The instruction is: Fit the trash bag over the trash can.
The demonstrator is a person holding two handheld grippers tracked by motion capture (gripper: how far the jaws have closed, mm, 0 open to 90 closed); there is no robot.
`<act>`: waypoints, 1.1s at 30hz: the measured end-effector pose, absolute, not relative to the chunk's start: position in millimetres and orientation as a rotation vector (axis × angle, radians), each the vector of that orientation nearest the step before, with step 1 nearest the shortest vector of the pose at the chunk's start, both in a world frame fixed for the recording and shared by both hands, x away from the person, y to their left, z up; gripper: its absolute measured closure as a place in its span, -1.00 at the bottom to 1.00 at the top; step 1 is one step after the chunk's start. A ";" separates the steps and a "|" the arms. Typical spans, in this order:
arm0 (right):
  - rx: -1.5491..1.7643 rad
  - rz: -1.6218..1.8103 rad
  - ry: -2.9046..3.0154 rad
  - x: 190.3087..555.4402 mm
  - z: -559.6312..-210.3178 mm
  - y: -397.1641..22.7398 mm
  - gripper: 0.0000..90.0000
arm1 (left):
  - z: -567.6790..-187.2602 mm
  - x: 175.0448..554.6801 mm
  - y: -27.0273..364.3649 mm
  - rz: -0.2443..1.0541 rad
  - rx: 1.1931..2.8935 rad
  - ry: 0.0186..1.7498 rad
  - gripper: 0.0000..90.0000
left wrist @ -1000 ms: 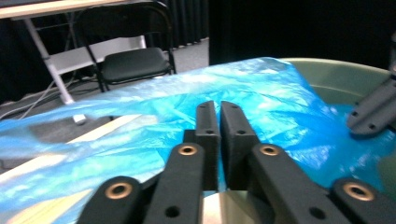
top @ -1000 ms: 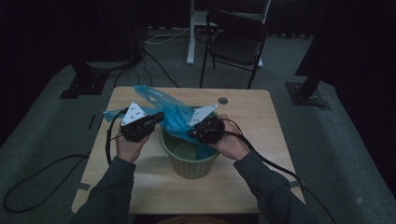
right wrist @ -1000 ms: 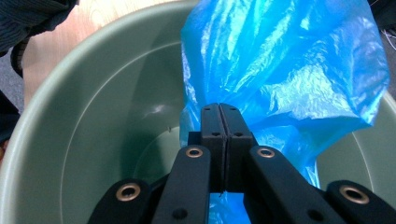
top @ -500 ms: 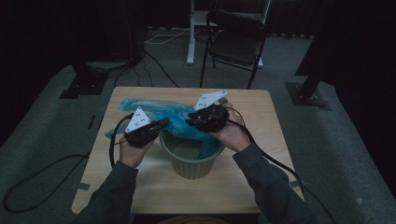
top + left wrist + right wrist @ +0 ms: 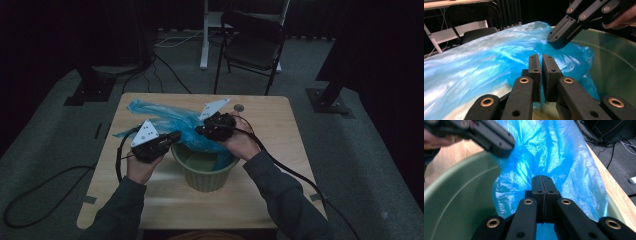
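The pot (image 5: 206, 170) stands on the table (image 5: 280, 150), near its front middle. The plastic bag (image 5: 170, 120) hangs into the pot over its far rim and trails behind and left of it. A chair (image 5: 252, 47) stands beyond the table, behind the pot.

Black jaws (image 5: 541, 72) – brass rivets – grey sleeves (image 5: 280, 200)

Room dimly lit, walls lost in darkness. Floor covered in grey-green carpet (image 5: 45, 165). Light wooden square surface (image 5: 280, 150) stands centrally. Beyond it, a black metal folding chair (image 5: 252, 47) sits beside a white metal desk leg (image 5: 205, 35). Black stand bases rest on the floor at left (image 5: 87, 90) and right (image 5: 330, 102). Black cables (image 5: 165, 60) trail across the carpet.
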State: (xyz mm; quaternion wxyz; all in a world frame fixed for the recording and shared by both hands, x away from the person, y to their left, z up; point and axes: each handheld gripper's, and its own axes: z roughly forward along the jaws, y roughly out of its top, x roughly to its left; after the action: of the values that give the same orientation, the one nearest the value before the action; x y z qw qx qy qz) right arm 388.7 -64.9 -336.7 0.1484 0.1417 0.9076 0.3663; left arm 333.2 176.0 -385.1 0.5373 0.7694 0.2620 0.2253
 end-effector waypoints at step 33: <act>0.370 1.055 2.572 369.1 -336.8 -79.0 1.00 | -381.7 353.2 186.8 0.532 1.857 0.782 0.69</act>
State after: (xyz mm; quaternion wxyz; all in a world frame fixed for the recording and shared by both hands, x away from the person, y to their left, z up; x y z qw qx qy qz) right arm 369.1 -79.0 -336.8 0.1680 0.1301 0.9041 0.3708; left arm 353.2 186.8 -381.7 0.5046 0.7693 0.3239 0.2204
